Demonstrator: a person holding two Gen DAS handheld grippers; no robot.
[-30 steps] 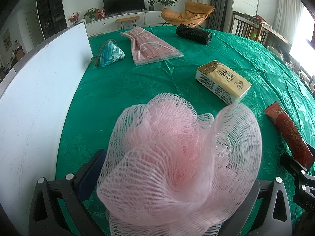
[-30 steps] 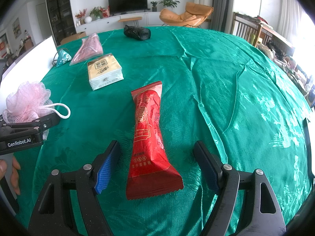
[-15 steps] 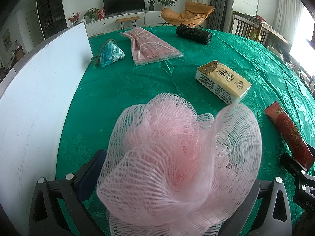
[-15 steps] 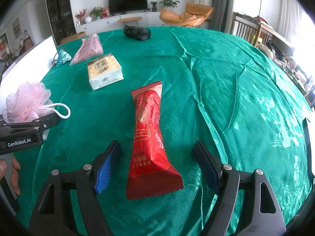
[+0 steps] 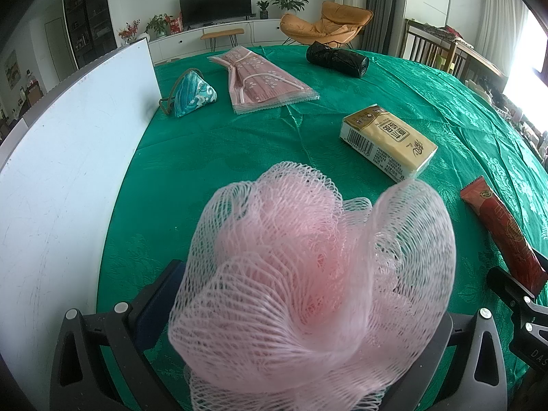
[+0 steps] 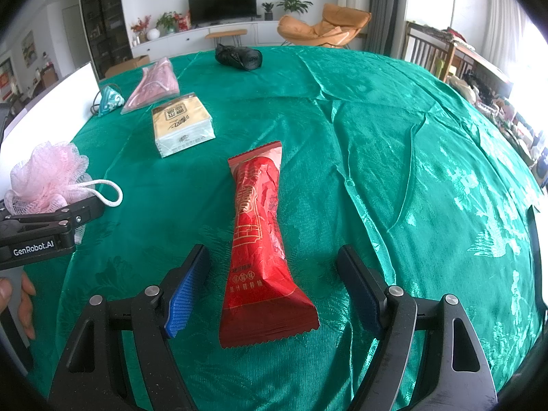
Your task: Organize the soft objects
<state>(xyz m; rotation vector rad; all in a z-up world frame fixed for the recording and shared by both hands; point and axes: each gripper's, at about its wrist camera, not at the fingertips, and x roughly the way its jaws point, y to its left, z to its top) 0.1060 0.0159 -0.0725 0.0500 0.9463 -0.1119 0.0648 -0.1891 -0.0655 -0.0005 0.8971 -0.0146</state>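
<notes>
The pink mesh bath sponge [image 5: 308,294] sits clamped in the left hand-held gripper [image 5: 301,335], puffing out above and in front of its fingers; from the right wrist view its white cord loop [image 6: 109,193] hangs free just over the cloth. Take the sponge as the landmark. Right of it, the red snack packet [image 6: 258,239] lies flat on the green-clothed worktop [image 6: 376,137], its near end between the two fingers of the right hand-held gripper [image 6: 274,284], which stands wide with neither pad touching the wrapper. Beyond the sponge and a little right lies a yellow tissue pack [image 5: 388,142]. Farther back are a clear bag with pink flowered cloth inside [image 5: 263,80], sealed flat, and left of that a small teal pyramid pouch [image 5: 193,94] with a brown strap; what the pouch holds I cannot tell. At the far edge, a black roll of plastic bags [image 5: 337,59]. A white board [image 5: 68,157] stands along the worktop's edge to the sponge's left. Fingers of a person's hand [image 6: 24,294] grip the left handle.
</notes>
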